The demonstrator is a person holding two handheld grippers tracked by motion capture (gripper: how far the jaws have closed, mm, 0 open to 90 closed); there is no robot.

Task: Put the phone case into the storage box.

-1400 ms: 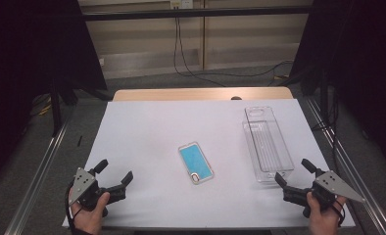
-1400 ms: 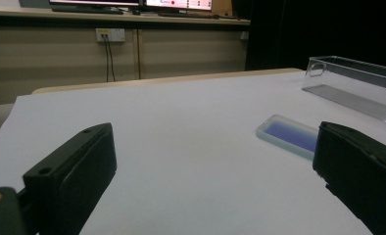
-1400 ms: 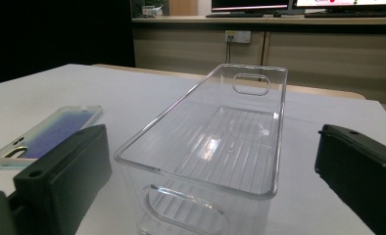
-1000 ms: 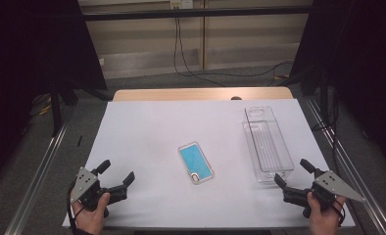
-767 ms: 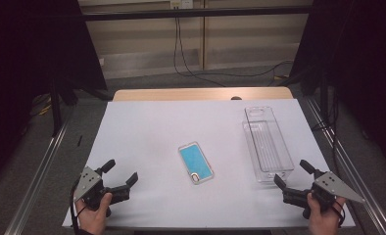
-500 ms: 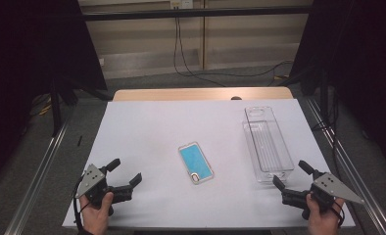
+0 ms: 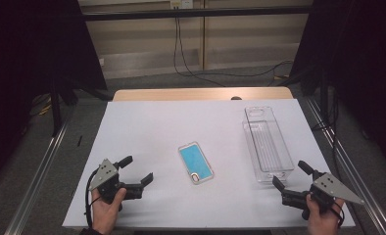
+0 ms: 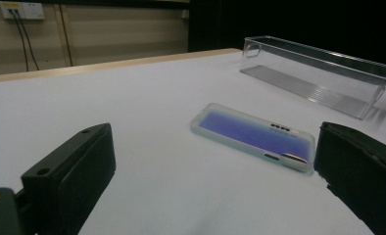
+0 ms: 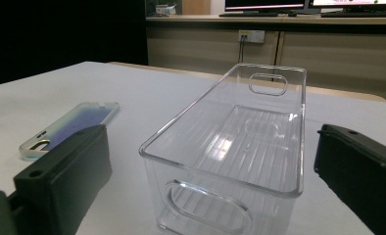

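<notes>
Now clear bin empty; phone case beside it; both tongs wide, holding nothing.

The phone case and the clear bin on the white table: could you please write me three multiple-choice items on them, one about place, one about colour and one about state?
1. Where does the phone case lie on the table?
A. Inside the clear bin
B. Flat near the middle, to the left of the clear bin
C. Between the jaws of the left gripper

2. What colour is the inside of the phone case?
A. Blue
B. Red
C. Yellow

3. How do the two grippers stand?
A. Both shut on the phone case
B. One open, one shut on the bin
C. Both open, holding nothing

Answers:
1. B: the high view shows it flat on the white surface, apart from the clear bin at its right.
2. A: its inner face reads blue inside a pale rim.
3. C: the left gripper and the right gripper have spread jaws with nothing between them.
</notes>
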